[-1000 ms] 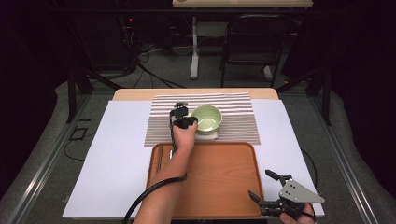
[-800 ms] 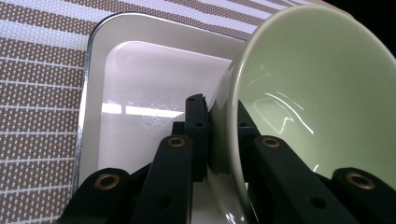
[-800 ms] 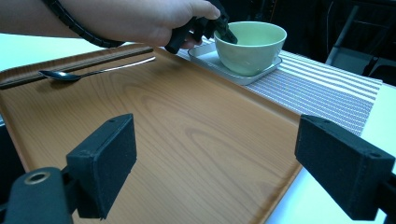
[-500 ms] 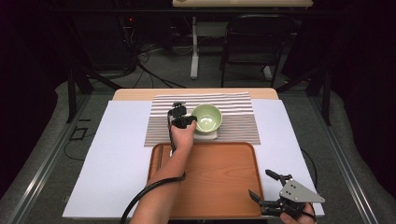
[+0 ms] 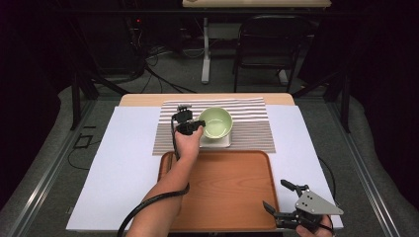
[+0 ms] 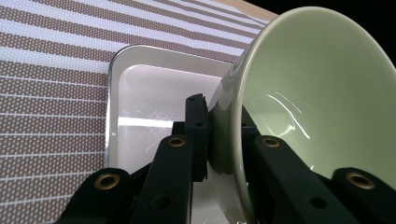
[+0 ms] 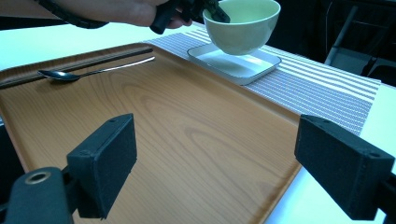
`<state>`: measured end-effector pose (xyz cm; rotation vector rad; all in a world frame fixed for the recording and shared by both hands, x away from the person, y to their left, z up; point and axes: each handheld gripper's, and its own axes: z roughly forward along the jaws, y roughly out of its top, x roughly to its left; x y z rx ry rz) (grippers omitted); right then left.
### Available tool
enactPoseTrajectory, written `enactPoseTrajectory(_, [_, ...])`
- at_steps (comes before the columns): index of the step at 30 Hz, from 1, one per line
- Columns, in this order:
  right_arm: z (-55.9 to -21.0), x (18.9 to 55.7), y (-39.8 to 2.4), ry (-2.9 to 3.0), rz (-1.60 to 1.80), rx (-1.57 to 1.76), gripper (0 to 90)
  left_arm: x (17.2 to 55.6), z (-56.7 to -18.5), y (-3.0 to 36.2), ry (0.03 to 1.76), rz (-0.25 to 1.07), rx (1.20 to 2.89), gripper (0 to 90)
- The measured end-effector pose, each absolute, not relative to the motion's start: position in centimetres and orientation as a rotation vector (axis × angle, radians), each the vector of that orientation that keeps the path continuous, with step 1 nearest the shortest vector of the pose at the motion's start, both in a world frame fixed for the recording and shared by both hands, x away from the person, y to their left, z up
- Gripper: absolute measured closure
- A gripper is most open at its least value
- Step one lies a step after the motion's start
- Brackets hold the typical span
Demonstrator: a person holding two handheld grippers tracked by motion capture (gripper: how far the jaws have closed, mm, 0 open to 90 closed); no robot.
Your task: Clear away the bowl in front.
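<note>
**A:** How is the scene lit?
**B:** From above. The white table cover (image 5: 123, 163) is bright and even, while the room beyond the table's far edge falls into deep shadow.

**A:** Any glare?
**B:** A white streak lies on the white dish (image 6: 140, 122), and curved highlights sit inside the green bowl (image 6: 322, 88). The wooden tray (image 7: 187, 126) carries a soft sheen.

**A:** And sharpness?
**B:** The high view is soft and grainy. In the right gripper view the near black pads (image 7: 105, 161) blur; the bowl stays crisp.
</note>
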<state>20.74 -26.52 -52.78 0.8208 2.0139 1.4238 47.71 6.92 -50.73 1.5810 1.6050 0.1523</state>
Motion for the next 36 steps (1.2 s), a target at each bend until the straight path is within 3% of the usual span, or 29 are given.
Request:
enactPoseTrajectory(21, [-52.8, 20.5, -26.5, 2.015, 1.407, 0.815, 12.8, 44.8, -49.1, 8.6, 1.525, 0.114, 1.625, 81.9])
enactPoseTrajectory(36, [-52.7, 20.5, -26.2, 2.019, 1.405, 0.807, 13.1, 41.8, -49.1, 6.3, 1.421, 0.054, 1.707, 81.8])
